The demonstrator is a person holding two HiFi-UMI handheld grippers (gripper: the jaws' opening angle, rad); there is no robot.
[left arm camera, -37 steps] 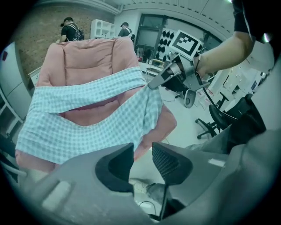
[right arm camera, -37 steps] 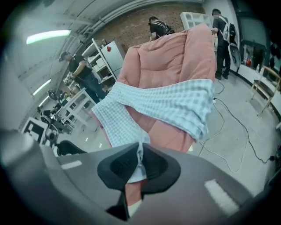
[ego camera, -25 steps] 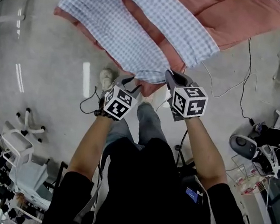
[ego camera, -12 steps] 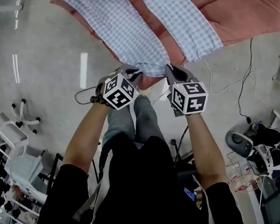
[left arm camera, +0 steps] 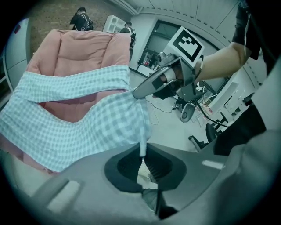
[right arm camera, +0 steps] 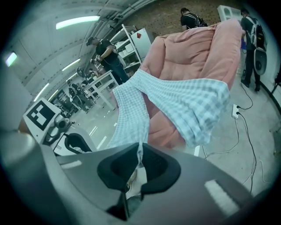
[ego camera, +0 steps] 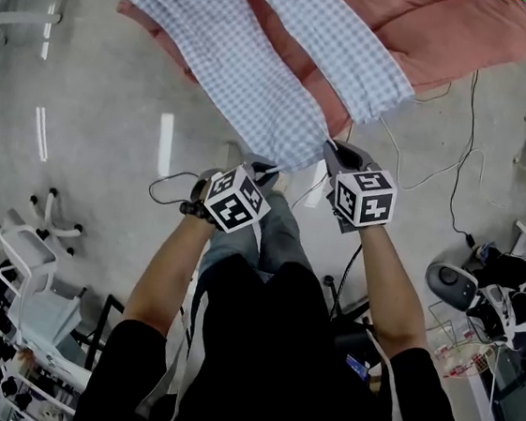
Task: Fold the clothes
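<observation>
Both pinch the checked cloth (ego camera: 260,72): our right gripper (ego camera: 333,149) as before, our left gripper (ego camera: 266,169) newly clamped on its hem.

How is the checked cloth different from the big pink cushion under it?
The checked cloth has little blue and white squares; the pink cushion is plain pink. The cloth looks thin and flat, while the cushion looks puffy. The cloth lies on top of the cushion, and its near edge is pinched by the left gripper and the right gripper; nothing holds the cushion. Both look soft.
</observation>
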